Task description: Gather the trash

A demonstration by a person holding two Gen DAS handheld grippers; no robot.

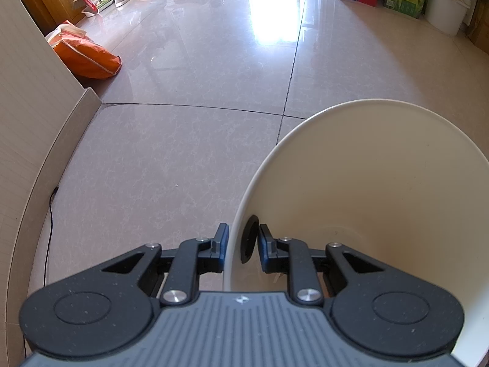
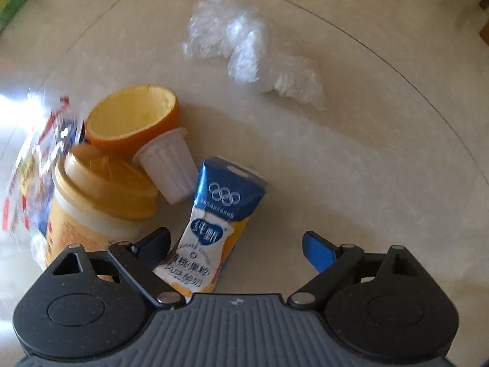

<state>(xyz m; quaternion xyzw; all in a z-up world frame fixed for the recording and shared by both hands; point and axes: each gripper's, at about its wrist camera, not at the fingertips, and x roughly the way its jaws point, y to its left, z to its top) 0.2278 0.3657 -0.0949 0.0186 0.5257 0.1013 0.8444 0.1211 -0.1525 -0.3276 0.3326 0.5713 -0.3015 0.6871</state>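
The right gripper is pointing straight down, jaws spread wide — the milk carton is lying between them, toward nine o'clock. The left gripper is clamping the cream bin — rim pinched.

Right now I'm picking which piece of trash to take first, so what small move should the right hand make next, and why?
Probably lower the right gripper a little and close on the milk carton. Its jaws stand open, the carton lies nearest, partly between them, and the left gripper already holds the white bucket by its rim.
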